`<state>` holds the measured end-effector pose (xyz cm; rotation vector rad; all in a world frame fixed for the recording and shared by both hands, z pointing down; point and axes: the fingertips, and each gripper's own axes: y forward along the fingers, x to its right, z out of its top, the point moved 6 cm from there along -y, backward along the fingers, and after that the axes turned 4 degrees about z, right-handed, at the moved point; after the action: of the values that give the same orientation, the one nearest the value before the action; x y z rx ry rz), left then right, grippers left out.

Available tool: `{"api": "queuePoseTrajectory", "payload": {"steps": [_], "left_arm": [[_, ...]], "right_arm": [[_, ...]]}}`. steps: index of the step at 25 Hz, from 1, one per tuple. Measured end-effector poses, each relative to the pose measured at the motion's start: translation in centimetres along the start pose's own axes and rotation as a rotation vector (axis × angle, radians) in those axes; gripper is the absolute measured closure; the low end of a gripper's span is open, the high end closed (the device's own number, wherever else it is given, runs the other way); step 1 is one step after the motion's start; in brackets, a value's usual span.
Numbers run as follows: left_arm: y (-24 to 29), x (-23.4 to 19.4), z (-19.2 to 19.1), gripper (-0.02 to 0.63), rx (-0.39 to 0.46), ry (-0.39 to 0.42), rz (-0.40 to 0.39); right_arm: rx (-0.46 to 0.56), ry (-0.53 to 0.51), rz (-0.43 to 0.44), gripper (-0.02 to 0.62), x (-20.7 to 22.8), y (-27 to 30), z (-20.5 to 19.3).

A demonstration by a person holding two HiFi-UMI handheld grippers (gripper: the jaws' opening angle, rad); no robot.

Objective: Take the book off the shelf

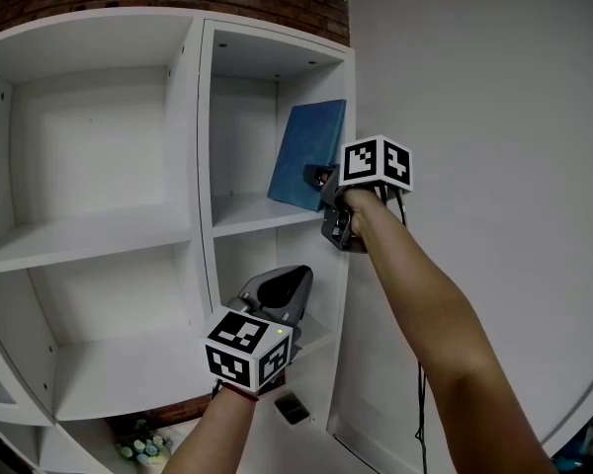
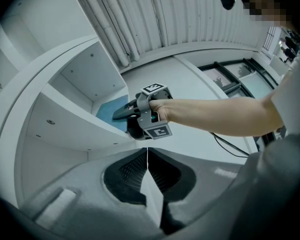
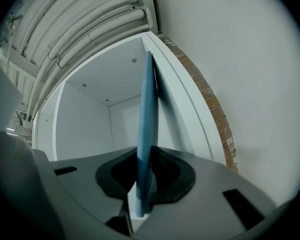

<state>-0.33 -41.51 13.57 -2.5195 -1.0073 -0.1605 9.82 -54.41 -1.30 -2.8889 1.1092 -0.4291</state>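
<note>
Right tongs (image 3: 142, 184) pinching blue book (image 3: 147, 129), white shelf (image 1: 257, 212)

The right arm (image 1: 425, 304) stretches forward, and the right tool (image 1: 314, 176) has its jaws clamped on the edge of the book (image 1: 308, 151). The left tool (image 1: 277, 289) sits lower, nearer the body, its jaws together and empty.

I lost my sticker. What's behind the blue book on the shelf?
Only the shelf's white side wall, which the blue book leans toward. The patch it covers is hidden.
</note>
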Motion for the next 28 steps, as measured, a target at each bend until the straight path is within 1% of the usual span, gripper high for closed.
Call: {"api": "queuePoseTrajectory", "payload": {"steps": [11, 19, 28], "left_arm": [[-0.4, -0.2, -0.2, 0.595, -0.004, 0.000, 0.000], [-0.8, -0.2, -0.5, 0.595, -0.010, -0.005, 0.003], [-1.2, -0.2, -0.6, 0.595, -0.011, -0.010, 0.007]], "right_arm": [[0.023, 0.031, 0.011, 0.541, 0.0, 0.0, 0.0], [0.051, -0.013, 0.013, 0.543, -0.5, -0.3, -0.1], [0.089, -0.022, 0.033, 0.543, -1.5, -1.0, -0.1]]}}
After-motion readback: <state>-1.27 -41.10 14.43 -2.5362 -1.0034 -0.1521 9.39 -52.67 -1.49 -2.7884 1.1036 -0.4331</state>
